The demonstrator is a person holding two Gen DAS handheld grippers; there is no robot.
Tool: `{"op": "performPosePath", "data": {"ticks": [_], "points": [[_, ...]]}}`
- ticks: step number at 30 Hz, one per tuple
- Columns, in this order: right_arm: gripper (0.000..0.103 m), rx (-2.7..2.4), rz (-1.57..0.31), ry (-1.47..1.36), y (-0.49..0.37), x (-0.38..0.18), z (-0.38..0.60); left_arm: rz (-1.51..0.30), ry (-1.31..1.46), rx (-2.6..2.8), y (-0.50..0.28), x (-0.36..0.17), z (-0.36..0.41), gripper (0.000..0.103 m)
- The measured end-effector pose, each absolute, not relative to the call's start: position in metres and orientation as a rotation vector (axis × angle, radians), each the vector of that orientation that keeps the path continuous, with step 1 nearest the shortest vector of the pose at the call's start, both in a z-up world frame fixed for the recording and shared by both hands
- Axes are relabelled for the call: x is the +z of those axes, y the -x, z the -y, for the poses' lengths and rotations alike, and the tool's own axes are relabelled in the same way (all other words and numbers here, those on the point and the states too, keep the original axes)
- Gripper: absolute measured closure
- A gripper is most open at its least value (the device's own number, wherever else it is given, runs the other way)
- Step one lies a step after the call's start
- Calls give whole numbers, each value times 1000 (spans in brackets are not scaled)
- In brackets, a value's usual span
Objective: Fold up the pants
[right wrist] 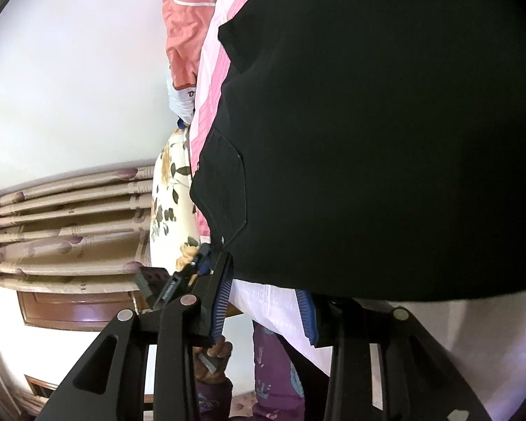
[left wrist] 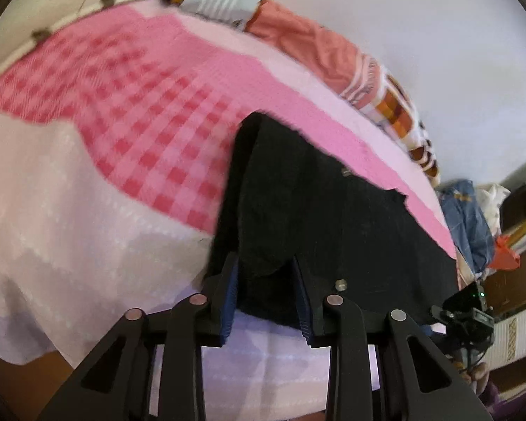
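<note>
Black pants (left wrist: 319, 203) lie on a pink checked blanket (left wrist: 140, 112) on a bed, with their near edge hanging over the bedside. My left gripper (left wrist: 264, 263) is shut on a bunch of that near edge, and black cloth fills the gap between its blue pads (left wrist: 228, 301). In the right wrist view the pants (right wrist: 385, 140) fill most of the picture, a back pocket (right wrist: 224, 189) showing. My right gripper (right wrist: 263, 277) stands open at the hem. White sheet shows between its pads, and the pants hide its right fingertip.
A white sheet (left wrist: 52, 210) drapes over the bedside. Orange bedding (left wrist: 312, 45) and a floral pillow (right wrist: 172, 196) lie along the wall side. Clothes (left wrist: 470, 217) are piled at the bed's right end. A curtain (right wrist: 59, 231) hangs at the left, and a person's hand (right wrist: 217, 354) shows below.
</note>
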State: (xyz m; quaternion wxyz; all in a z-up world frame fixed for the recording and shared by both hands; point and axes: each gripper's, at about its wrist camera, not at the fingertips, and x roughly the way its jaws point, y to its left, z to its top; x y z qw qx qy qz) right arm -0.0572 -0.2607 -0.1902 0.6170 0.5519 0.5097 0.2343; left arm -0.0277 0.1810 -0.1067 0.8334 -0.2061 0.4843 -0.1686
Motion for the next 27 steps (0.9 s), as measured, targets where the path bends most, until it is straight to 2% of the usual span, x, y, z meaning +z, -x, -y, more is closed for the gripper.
{"op": "performPosePath", "data": {"ticks": [1, 4, 7, 9, 11, 13, 15, 16, 19, 20, 21, 27], "points": [[69, 545, -1170, -1267, 57, -189, 260, -1014, 419, -349, 27, -102, -181, 71], [84, 539, -1201, -1223, 56, -191, 254, -1020, 380, -302, 18, -104, -186, 71], [86, 572, -1253, -1249, 55, -199, 247, -1060, 456, -305, 15, -123, -199, 71], [76, 591, -1297, -1266, 55, -200, 248, -1047, 448, -303, 17, -123, -199, 71], [54, 664, -1283, -1261, 57, -187, 251, -1008, 424, -285, 19, -111, -200, 71], [52, 743, -1255, -1171, 55, -158, 256, -945, 356, -234, 20, -90, -200, 71], [46, 767, -1207, -1007, 47, -120, 265, -902, 310, -205, 19, -72, -198, 59], [38, 757, -1172, -911, 40, -101, 272, -883, 300, -190, 17, -63, -197, 45], [37, 704, -1054, -641, 8, -63, 285, -834, 388, -282, 12, -46, -185, 36], [37, 707, -1029, -575, -3, -58, 286, -842, 383, -301, 9, -45, -176, 29], [37, 702, -1011, -481, -20, -54, 284, -861, 347, -310, 2, -47, -161, 27], [43, 746, -1059, -168, -99, -77, 271, -933, 276, -298, -28, -84, -127, 26]]}}
